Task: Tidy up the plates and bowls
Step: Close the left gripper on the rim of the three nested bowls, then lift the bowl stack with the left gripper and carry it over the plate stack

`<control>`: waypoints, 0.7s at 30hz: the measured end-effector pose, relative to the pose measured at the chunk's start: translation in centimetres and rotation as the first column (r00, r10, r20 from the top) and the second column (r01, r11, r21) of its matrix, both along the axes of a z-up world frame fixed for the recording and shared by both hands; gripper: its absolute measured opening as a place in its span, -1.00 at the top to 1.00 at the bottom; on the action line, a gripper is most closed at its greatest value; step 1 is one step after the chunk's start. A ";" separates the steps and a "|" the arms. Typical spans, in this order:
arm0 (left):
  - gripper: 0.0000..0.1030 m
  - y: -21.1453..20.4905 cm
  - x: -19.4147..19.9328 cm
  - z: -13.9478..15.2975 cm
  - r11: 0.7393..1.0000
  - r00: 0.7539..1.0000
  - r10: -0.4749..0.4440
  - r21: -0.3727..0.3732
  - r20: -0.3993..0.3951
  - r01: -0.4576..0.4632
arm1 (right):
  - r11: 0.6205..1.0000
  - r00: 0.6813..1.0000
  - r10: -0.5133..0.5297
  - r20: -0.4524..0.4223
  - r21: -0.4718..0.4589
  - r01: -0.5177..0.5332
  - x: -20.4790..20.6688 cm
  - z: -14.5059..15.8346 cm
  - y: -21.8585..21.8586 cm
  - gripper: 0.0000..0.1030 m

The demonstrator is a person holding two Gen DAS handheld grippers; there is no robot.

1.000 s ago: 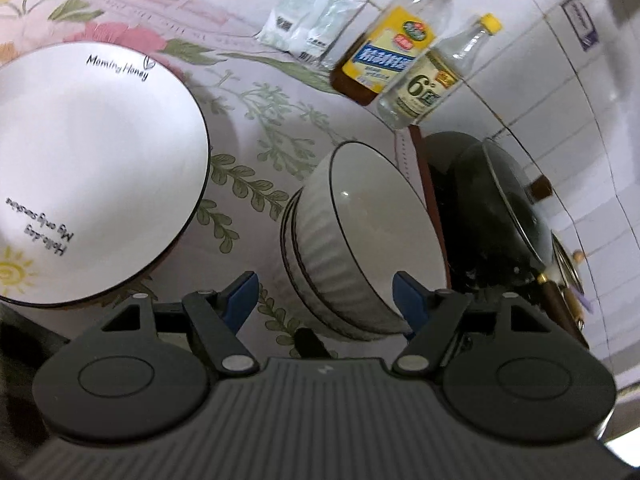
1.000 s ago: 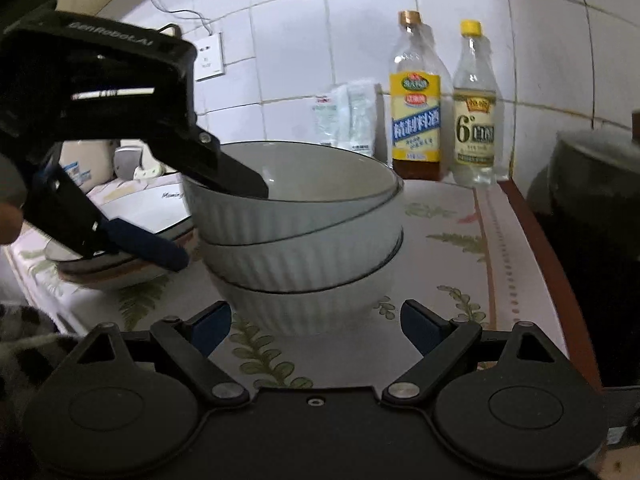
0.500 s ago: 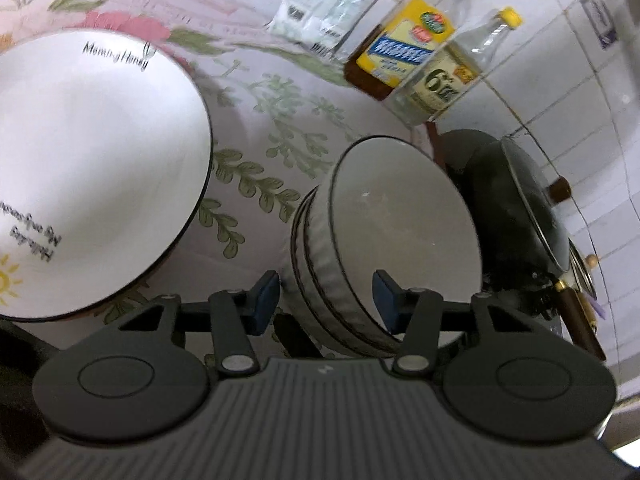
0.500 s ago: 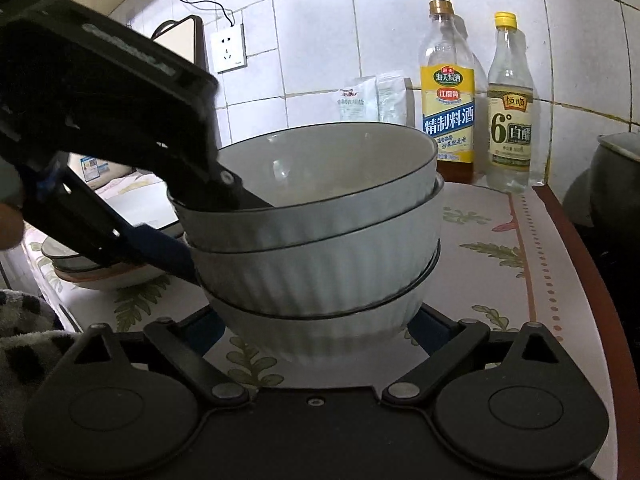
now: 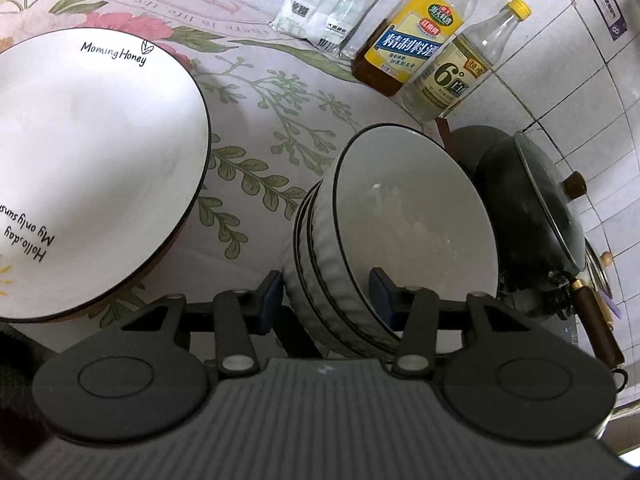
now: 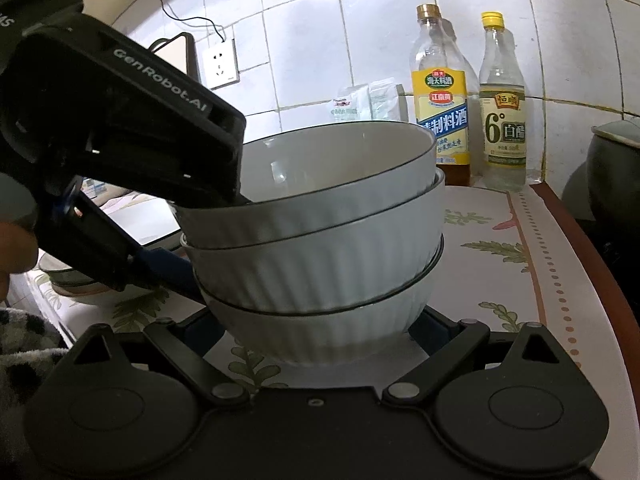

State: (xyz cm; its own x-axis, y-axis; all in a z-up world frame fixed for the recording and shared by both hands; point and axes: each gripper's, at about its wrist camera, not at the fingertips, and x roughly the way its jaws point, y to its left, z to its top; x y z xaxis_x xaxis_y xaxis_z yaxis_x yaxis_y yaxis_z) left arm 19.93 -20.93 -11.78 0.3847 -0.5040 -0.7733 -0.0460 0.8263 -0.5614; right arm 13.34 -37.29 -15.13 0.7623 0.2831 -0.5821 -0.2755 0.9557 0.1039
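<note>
Both claws grip: left claw (image 5: pixel 326 292) just closed on bowl stack (image 5: pixel 400 232); right unclear.

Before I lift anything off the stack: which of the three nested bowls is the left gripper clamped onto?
The top bowl: the left gripper has one finger inside it and one outside, over its rim. The two lower bowls sit beneath.

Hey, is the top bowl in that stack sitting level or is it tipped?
Tipped. In the right wrist view the top bowl sits askew in the stack, its rim higher toward the bottles than at the left gripper, whose fingers straddle that rim.
</note>
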 end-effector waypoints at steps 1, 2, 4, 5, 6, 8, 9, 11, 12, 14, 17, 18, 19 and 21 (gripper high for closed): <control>0.11 0.0 0.1 0.0 1.000 1.000 0.002 -0.003 -0.001 -0.002 | 1.000 1.000 -0.006 0.000 -0.004 0.006 0.0 0.0 0.1 -0.93; 0.12 0.1 0.1 0.0 1.000 1.000 0.004 -0.005 -0.002 -0.004 | 1.000 1.000 -0.008 0.004 -0.006 0.008 -0.1 0.0 0.2 -0.93; 0.12 0.1 0.0 -0.1 1.000 1.000 -0.001 -0.004 0.005 0.001 | 1.000 1.000 -0.011 0.018 -0.005 0.011 -0.3 -0.1 0.2 -0.93; 0.13 0.0 0.0 0.0 1.000 1.000 -0.005 0.002 0.007 0.005 | 1.000 1.000 -0.013 0.021 -0.004 0.013 -0.4 -0.2 0.2 -0.93; 0.13 0.1 0.0 0.0 1.000 1.000 -0.008 0.000 0.002 0.008 | 1.000 1.000 -0.016 0.021 -0.002 0.016 -0.4 -0.2 0.2 -0.93; 0.13 0.3 0.2 -0.1 1.000 1.000 -0.017 -0.006 -0.005 0.017 | 1.000 1.000 -0.018 0.022 -0.006 0.018 -0.6 -0.1 0.2 -0.92; 0.14 0.3 0.2 -0.1 1.000 1.000 -0.020 -0.008 -0.006 0.020 | 1.000 1.000 -0.018 0.024 -0.013 0.018 -0.9 -0.1 0.4 -0.92; 0.14 0.2 0.2 0.0 1.000 1.000 -0.030 0.000 0.000 0.030 | 1.000 1.000 -0.018 0.026 -0.015 0.019 -1.0 0.0 0.4 -0.92; 0.14 0.2 0.1 0.0 0.999 0.999 -0.037 0.007 0.004 0.037 | 1.000 0.999 -0.018 0.027 -0.014 0.018 -1.0 0.0 0.4 -0.92; 0.14 0.0 0.0 0.2 0.999 0.999 -0.048 0.016 0.015 0.048 | 1.000 1.000 -0.020 0.024 -0.008 0.020 -0.9 0.0 0.3 -0.92; 0.14 0.0 -0.1 0.3 0.998 0.998 -0.056 0.022 0.015 0.055 | 1.000 0.999 -0.026 0.023 -0.001 0.026 -1.1 0.0 0.3 -0.92; 0.14 0.1 -0.2 0.3 0.998 0.998 -0.057 0.021 0.017 0.056 | 1.000 0.999 -0.030 0.020 -0.001 0.030 -1.0 0.0 0.4 -0.92; 0.14 0.2 -0.3 0.3 0.998 0.998 -0.061 0.023 0.020 0.060 | 1.000 0.999 -0.031 0.018 -0.003 0.031 -1.0 0.1 0.5 -0.92; 0.14 0.5 -0.4 0.3 0.998 0.998 -0.058 0.016 0.019 0.058 | 1.000 0.999 -0.027 0.024 -0.008 0.027 -1.1 0.1 0.7 -0.92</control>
